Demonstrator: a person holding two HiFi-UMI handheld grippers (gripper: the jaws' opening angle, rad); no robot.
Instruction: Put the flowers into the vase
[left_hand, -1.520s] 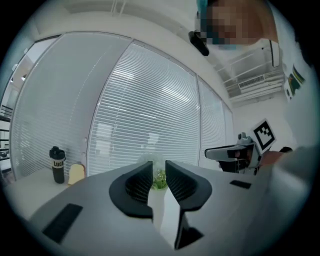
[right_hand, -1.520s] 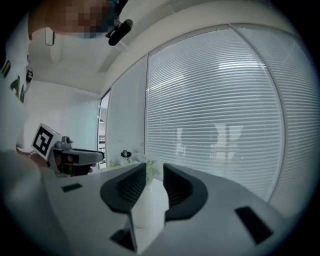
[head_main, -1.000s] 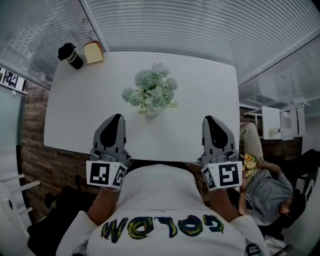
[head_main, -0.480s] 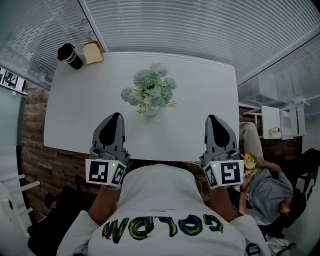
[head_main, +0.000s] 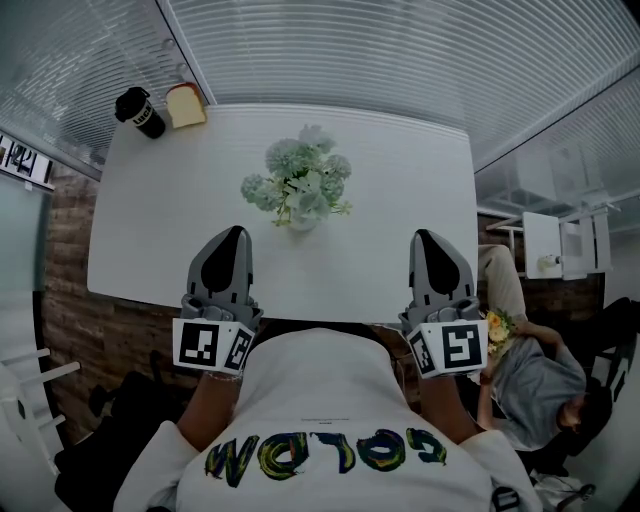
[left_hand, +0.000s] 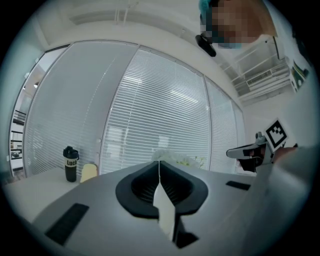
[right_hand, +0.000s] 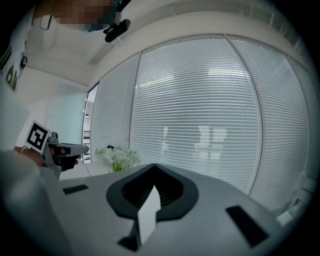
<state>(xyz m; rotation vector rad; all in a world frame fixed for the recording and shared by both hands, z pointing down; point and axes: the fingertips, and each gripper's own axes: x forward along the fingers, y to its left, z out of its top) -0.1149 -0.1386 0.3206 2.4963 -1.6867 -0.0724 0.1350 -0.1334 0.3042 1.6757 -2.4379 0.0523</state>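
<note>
Flowers (head_main: 300, 185) stand in the vase (head_main: 301, 224) at the middle of the table (head_main: 400, 190). The left hand-held gripper (head_main: 232, 236) and right hand-held gripper (head_main: 431, 240) are both closed and empty, at the near table edge, well apart from the vase. The task looks finished: no loose stems in sight. The next move likely calls for nothing beyond pulling back.

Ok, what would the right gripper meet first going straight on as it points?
Likely nothing on the table: the right gripper points past the flowers, which stand off to its left. Beyond the far edge are only the window blinds, though depth is unclear.
</note>
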